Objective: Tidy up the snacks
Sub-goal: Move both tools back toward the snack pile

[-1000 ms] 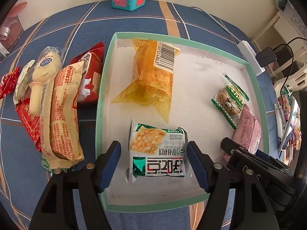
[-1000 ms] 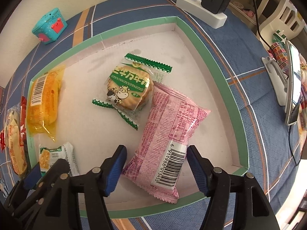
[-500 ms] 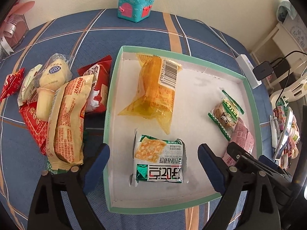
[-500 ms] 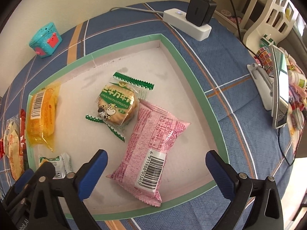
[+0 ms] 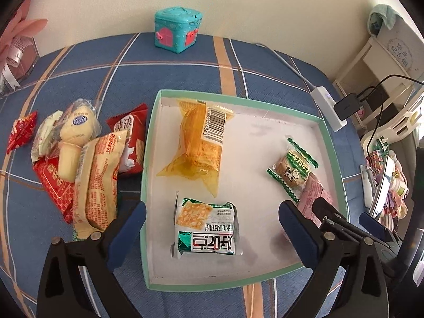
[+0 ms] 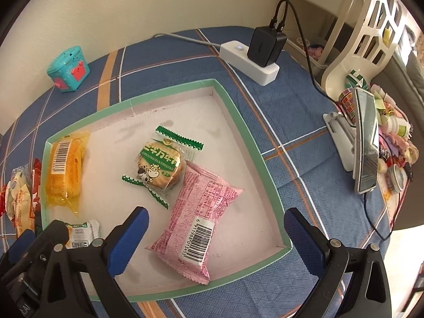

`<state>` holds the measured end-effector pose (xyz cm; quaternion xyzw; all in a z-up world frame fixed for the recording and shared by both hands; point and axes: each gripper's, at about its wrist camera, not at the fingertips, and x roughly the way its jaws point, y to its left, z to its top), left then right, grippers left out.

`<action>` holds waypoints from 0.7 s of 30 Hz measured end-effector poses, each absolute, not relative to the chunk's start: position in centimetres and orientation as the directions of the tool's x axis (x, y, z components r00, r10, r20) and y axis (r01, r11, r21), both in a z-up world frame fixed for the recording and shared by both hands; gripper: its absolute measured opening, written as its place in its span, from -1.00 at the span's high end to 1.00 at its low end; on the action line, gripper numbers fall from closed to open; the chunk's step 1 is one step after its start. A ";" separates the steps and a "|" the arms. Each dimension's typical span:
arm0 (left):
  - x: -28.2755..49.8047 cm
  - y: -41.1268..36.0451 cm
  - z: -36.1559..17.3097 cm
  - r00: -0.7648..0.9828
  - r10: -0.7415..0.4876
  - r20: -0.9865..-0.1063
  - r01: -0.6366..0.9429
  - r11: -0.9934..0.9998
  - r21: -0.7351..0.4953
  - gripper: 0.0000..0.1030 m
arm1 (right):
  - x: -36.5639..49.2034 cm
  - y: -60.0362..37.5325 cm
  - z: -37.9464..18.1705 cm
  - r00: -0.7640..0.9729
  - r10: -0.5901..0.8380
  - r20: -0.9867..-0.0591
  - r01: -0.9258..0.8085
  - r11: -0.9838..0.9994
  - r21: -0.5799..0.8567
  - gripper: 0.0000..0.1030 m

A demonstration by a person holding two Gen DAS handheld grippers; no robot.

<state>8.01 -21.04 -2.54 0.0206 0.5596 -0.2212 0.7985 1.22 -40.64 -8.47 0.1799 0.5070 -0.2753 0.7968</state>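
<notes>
A white tray with a green rim [image 5: 148,159] lies on the blue plaid cloth. In it are a yellow packet [image 5: 201,145], a green cracker packet [image 5: 206,228], a round cookie in a green wrapper [image 5: 292,168] and a pink packet [image 6: 201,220]. My left gripper [image 5: 211,212] hovers above the cracker packet, its jaws opening and far off the packet's sides. My right gripper [image 6: 216,216] hangs open over the pink packet, touching nothing. Several more snack packets [image 5: 92,175] are piled on the cloth left of the tray.
A teal toy box [image 5: 177,33] stands at the back by the wall. A white power strip [image 6: 249,62] with a black charger lies behind the tray's right corner. A phone on a stand [image 6: 367,143] and small clutter fill the right edge.
Both grippers spread their jaws wide, away from the cracker packet and the pink packet. Both rose, so the tray looks smaller and more of the table shows.
</notes>
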 end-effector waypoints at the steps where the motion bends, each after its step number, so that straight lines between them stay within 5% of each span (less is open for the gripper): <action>1: 7.9 -21.1 -2.3 0.280 -0.317 -0.906 0.382 0.903 -0.198 -0.95 | 1.2 -40.6 -8.5 0.339 -0.257 -0.905 0.620 0.785 0.009 -1.00; 21: 10.0 -12.6 1.4 0.433 -0.117 -0.894 0.226 0.974 -0.018 -0.95 | 1.7 -37.9 -7.9 0.381 -0.207 -0.901 0.535 0.844 0.032 -1.00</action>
